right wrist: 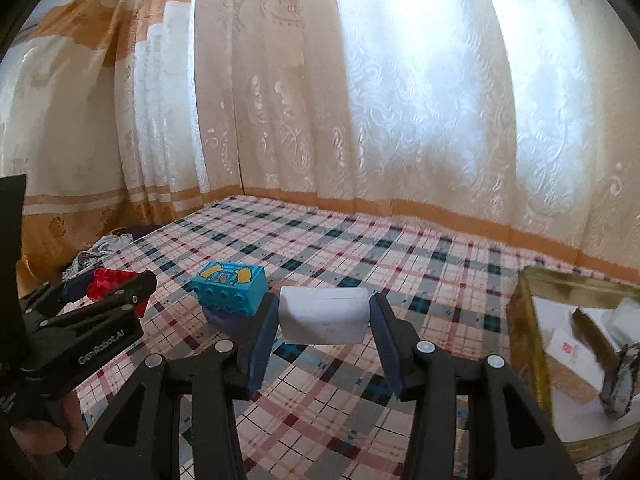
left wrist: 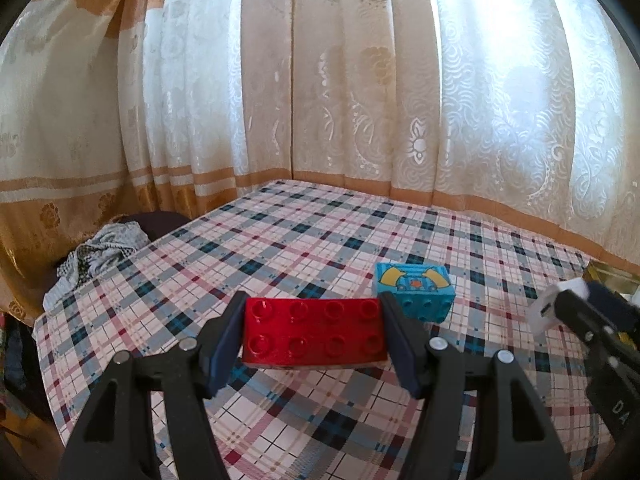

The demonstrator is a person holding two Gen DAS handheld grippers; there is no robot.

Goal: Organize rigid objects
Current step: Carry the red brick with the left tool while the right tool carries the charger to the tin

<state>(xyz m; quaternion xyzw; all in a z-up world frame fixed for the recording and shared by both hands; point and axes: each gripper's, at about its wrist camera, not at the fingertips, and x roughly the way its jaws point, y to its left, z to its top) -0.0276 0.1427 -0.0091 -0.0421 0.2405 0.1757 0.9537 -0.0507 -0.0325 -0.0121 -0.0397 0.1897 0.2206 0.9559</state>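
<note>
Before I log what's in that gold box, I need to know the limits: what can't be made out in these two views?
- Gold box: right wrist view, cut by the right edge; contents blurred, so unidentifiable.
- Gold box, left wrist view: only a sliver shows behind the right gripper.
- Red brick: right wrist view, partly hidden by the left gripper.
- White block: left wrist view, blurred.
- Blue brick: far side hidden in both views.

Left gripper (left wrist: 314, 334) jaws clamped, right gripper (right wrist: 324, 314) jaws clamped
</note>
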